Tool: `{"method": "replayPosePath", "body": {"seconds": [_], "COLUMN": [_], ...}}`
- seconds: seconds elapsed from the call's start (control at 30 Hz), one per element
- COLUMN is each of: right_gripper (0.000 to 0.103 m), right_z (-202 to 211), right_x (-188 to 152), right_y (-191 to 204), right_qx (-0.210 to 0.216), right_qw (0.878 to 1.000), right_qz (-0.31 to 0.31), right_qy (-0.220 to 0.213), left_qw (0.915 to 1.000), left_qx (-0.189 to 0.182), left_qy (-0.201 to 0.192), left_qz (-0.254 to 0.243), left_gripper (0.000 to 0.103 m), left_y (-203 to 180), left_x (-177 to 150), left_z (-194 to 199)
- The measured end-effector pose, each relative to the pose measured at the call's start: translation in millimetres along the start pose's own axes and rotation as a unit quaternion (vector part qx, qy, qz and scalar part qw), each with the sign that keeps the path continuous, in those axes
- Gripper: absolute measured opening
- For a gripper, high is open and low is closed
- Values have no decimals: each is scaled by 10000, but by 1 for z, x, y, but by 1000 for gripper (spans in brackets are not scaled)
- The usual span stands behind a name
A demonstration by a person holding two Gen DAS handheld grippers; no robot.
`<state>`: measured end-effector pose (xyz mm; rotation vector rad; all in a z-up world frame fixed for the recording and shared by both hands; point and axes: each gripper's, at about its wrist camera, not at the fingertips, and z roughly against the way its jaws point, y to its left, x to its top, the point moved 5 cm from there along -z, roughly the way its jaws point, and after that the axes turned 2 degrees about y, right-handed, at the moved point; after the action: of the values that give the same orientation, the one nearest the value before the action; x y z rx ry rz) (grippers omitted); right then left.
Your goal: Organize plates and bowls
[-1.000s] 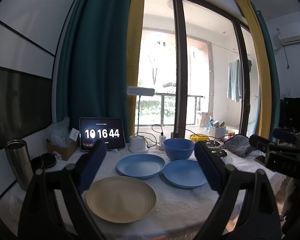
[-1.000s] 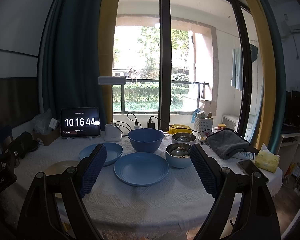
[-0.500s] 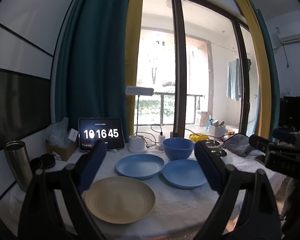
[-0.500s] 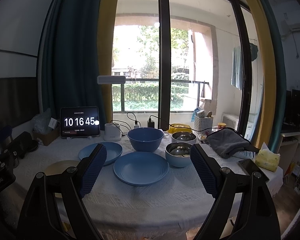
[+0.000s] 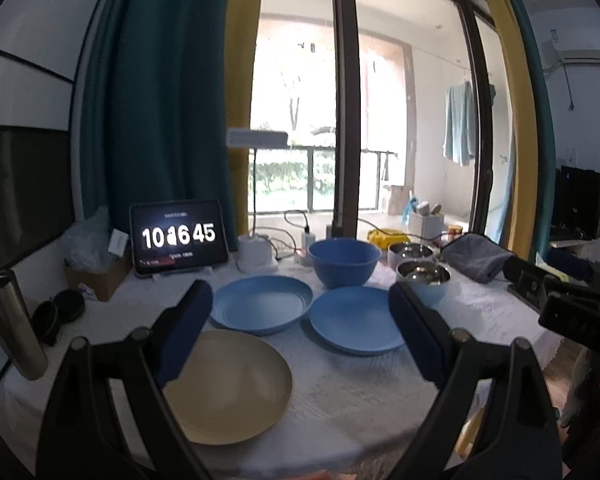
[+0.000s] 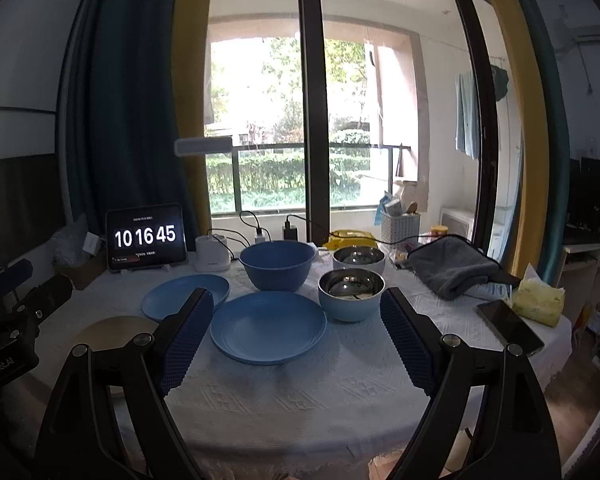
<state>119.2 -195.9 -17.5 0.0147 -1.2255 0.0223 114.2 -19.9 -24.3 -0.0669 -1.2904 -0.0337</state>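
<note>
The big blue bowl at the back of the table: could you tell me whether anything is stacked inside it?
No, the big blue bowl shows a bare blue interior in the right wrist view.

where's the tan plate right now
The tan plate lies at the near left of the table in the left wrist view, just in front of the lighter blue plate. The right wrist view shows it at far left.

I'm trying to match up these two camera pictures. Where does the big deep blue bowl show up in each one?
Left wrist view: the deep blue bowl sits right of centre, behind the two blue plates.
Right wrist view: the same bowl sits just left of centre, behind the nearer blue plate.
Shared landmark: the clock tablet, standing to the bowl's left in both views.
</note>
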Motion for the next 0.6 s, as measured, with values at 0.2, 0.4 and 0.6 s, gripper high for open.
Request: {"method": "replayPosePath", "body": {"seconds": [0.2, 0.4, 0.6], "right_gripper": [88, 88, 88], "right_z": [-23, -45, -69], "right_x": [-4, -5, -5], "right_y": [-8, -17, -27], "right_qx": [-31, 61, 164], "right_qw": [9998, 9990, 9979], "right_qz": [-75, -165, -315], "right_qy": [200, 408, 546], "left_qw": [9992, 9949, 9895], "left_qx": [-112, -243, -392], "left_qy": [376, 972, 1371], "left_qz": [7, 81, 231], "left_gripper": [91, 91, 90], "left_y": [-5, -11, -17], "left_x": [-5, -12, -16], "left_z": [-31, -73, -107]}}
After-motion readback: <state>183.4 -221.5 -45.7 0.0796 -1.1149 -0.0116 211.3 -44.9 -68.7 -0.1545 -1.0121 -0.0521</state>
